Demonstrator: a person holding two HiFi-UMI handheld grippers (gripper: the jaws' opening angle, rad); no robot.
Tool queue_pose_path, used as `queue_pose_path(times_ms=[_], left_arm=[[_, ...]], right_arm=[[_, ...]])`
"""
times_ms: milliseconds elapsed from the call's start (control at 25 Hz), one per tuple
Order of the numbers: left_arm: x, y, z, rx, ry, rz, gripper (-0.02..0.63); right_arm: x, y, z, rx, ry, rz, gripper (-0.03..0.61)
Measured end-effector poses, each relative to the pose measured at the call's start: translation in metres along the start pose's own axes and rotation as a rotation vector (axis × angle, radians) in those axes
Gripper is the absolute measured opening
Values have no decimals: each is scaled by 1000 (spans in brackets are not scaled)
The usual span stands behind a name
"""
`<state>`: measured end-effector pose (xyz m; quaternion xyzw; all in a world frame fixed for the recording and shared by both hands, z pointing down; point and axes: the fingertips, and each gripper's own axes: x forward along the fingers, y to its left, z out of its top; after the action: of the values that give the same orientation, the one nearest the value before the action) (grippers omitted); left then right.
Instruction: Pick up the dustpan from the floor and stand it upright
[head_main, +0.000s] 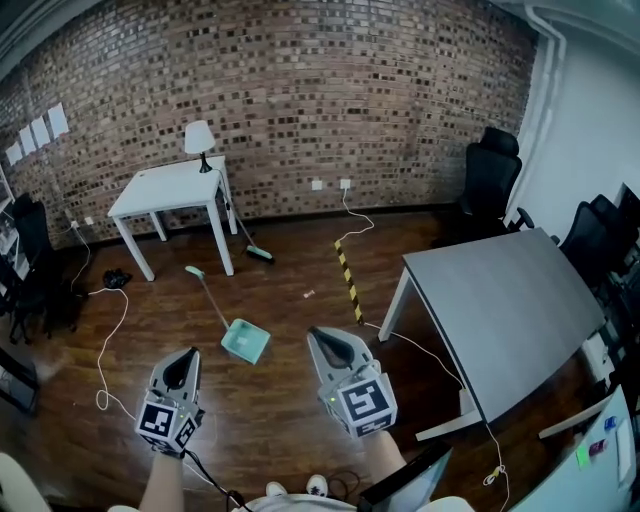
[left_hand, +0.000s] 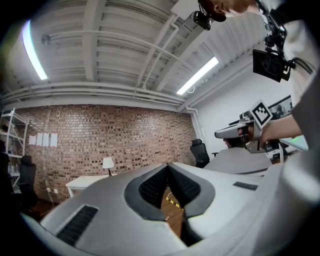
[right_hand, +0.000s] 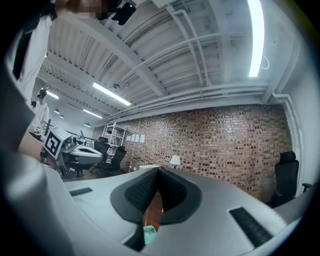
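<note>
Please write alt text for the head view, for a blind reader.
A teal plastic long-handled dustpan lies on the dark wooden floor, untouched. Nearer the camera, the left gripper and right gripper hover shut and empty; a red brick wall stands behind.

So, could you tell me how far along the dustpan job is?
Nothing is done yet: the dustpan lies on the floor, untouched. In hand: the left tool and right tool hover near it, both shut and empty. Left: grasp it, lift it, stand it upright.
</note>
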<state>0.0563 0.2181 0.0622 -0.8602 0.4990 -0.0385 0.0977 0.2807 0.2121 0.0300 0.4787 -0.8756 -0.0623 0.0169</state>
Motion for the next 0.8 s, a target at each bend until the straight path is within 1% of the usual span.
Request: queue_pose_path(times_ms=[80, 160, 280, 440, 520, 680, 800], left_arm=[[-2, 3, 5, -34, -15, 4, -9], [-3, 1, 7, -43, -16, -7, -9], [0, -4, 7, -33, -15, -37, -9], [3, -6, 12, -32, -30, -54, -9], [5, -8, 15, -27, -36, -65, -9], [6, -12, 19, -25, -49, -65, -9], [11, -7, 27, -19, -69, -60, -9]], right_arm=[[2, 2, 1, -9, -13, 4, -6], [1, 1, 5, -14, -26, -9, -6], [-1, 0, 7, -13, -15, -28, -6], [-4, 4, 7, -55, -5, -33, -6], [-6, 3, 7, -55, -3, -36, -6], [-7, 1, 3, -49, 0, -33, -6], [1, 0, 14, -55, -9, -20, -6]])
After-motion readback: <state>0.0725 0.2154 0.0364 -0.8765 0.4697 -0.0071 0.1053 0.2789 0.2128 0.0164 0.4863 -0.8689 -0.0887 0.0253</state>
